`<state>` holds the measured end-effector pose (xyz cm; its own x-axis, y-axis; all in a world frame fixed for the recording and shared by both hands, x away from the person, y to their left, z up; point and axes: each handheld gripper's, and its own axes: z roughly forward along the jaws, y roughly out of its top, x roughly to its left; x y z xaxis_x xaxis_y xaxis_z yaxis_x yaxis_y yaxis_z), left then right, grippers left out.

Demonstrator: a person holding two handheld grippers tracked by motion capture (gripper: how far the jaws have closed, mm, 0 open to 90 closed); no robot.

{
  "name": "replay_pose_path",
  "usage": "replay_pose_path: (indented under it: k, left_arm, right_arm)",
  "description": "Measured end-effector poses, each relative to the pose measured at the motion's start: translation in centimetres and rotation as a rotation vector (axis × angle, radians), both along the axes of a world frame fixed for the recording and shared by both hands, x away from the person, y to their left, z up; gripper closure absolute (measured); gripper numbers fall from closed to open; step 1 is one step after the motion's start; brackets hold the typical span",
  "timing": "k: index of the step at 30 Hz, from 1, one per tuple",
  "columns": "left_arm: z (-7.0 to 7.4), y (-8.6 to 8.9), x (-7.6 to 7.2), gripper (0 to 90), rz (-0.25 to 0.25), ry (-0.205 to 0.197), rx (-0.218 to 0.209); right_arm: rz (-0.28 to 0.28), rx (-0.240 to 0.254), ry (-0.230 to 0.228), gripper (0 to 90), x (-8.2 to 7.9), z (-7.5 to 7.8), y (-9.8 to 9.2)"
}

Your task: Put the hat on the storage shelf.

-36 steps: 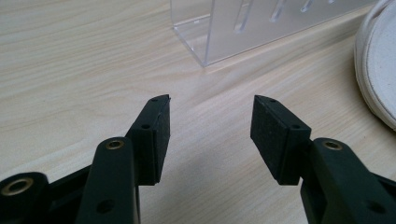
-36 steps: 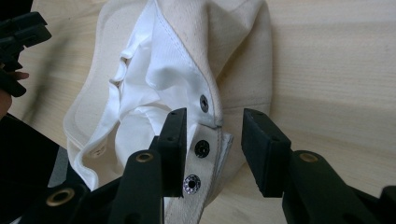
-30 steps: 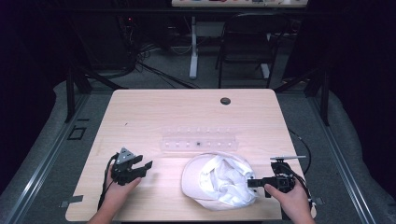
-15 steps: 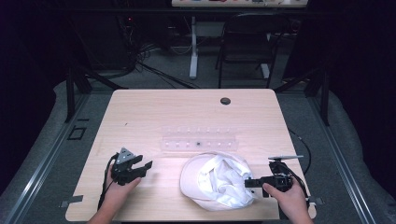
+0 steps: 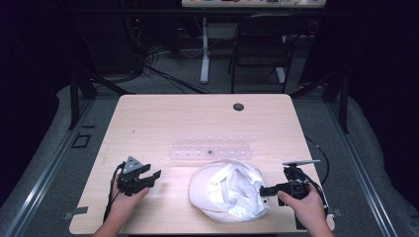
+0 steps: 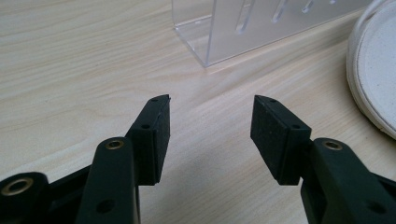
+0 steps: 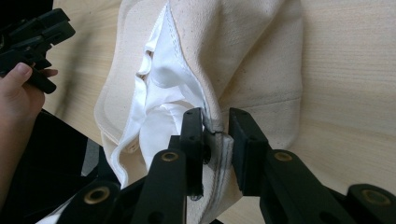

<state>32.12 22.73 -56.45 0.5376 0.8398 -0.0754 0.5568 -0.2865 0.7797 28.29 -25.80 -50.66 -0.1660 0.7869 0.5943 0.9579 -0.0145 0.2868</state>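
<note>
A cream cap (image 5: pixel 227 190) lies upside down near the table's front edge, its white lining facing up. My right gripper (image 5: pixel 264 191) is at the cap's right side. In the right gripper view its jaws (image 7: pixel 215 126) have just been closing and now pinch the stitched rim of the cap (image 7: pixel 252 60). My left gripper (image 5: pixel 150 177) rests on the table left of the cap, a hand's width from it. Its jaws (image 6: pixel 210 121) stand open over bare wood with nothing between them. The cap's brim (image 6: pixel 373 70) shows at the right edge of the left gripper view.
A clear acrylic rack (image 5: pixel 210 148) with a row of slots lies just behind the cap, and appears ahead of my left jaws as the rack (image 6: pixel 252 28). A black round grommet (image 5: pixel 238 106) sits near the far edge of the wooden table (image 5: pixel 163 118). A chair (image 5: pixel 257 44) stands beyond it.
My right gripper has edged slightly left onto the cap and its jaws have narrowed around the rim. The left gripper and the cap have stayed where they were.
</note>
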Motion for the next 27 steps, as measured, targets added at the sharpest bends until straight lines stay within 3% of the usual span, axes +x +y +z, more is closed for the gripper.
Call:
replay_pose_path:
  k: [13,17,22,27]
  left_arm:
    - [0.0,0.0,0.0,48.0,0.004,-0.002,-0.001]
    - [0.0,0.0,0.0,48.0,0.003,-0.002,0.001]
    - [0.0,0.0,0.0,48.0,0.005,-0.003,0.000]
    - [0.0,0.0,0.0,48.0,0.008,-0.004,-0.005]
  right_arm:
    - [0.008,-0.118,-0.005,82.1,0.7,1.9,1.0]
    - [0.048,-0.153,0.003,82.2,1.1,2.8,1.5]
    - [0.070,-0.236,0.003,82.3,1.9,4.5,2.6]
    - [0.071,-0.285,0.004,82.4,2.4,5.3,3.5]
